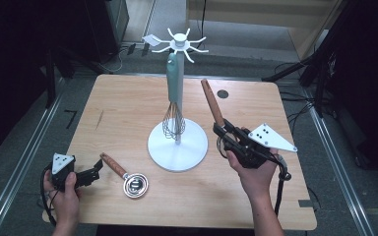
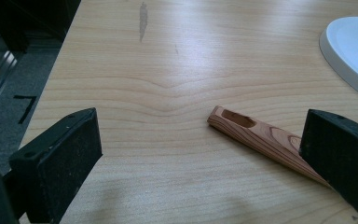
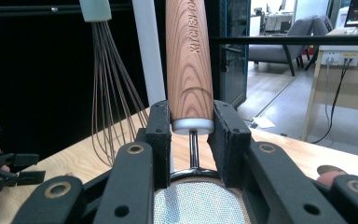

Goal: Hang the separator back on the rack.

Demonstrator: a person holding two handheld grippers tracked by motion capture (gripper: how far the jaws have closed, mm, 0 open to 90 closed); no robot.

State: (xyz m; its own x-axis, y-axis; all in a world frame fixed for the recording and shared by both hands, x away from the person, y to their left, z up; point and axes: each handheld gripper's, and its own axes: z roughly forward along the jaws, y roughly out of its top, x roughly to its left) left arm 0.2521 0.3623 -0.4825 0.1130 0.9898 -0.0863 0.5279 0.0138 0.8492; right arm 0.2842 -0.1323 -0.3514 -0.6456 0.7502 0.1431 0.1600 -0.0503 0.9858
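The left gripper (image 1: 96,170), in a hand at the near left corner of the light wooden table (image 1: 128,103), rests with its jaws wide and nothing pressed between them; in the left gripper view its right pad overlaps the wooden handle of a small round steel measuring spoon (image 1: 126,177) lying just right of it, near the near edge. The right gripper (image 1: 222,129), held above the table's right half, has its jaws clamped narrow on the wooden handle of a mesh strainer (image 1: 212,102), which points up and away; its mesh bowl (image 3: 198,201) sits behind the jaws. The white round-based hanging stand (image 1: 177,144) occupies the centre, with a pale green-handled wire whisk (image 1: 173,101) hanging from its hooks. Bare table lies open at the far left and along the near edge between the hands.
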